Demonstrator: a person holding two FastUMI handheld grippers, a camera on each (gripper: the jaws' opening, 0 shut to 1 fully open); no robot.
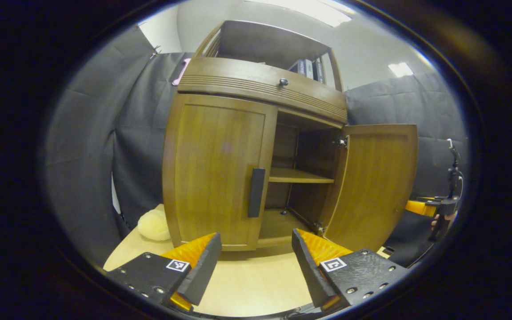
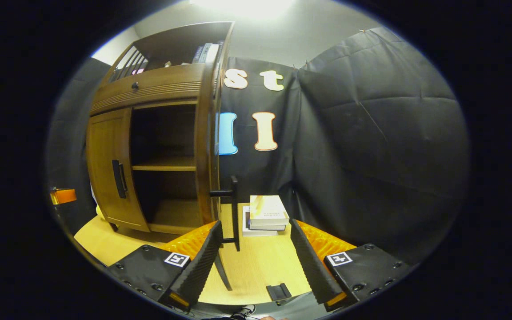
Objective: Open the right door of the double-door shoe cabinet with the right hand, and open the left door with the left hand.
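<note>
While both claws gape empty, brown wooden shoe cabinet (image 1: pixel 220 169) shows right door (image 1: pixel 376 182) open, left door (image 1: pixel 214 171) closed.

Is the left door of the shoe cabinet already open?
No, the left door sits flush and closed, while the right door stands swung open.

- A light wooden table (image 1: pixel 256 284) carries the shoe cabinet (image 1: pixel 220 173).
- A pale fluffy thing (image 1: pixel 153 225) lies left of the cabinet.
- Stacked books (image 2: pixel 266 215) lie to its right.
- A small black piece (image 2: pixel 278 292) lies nearer the table edge.
</note>
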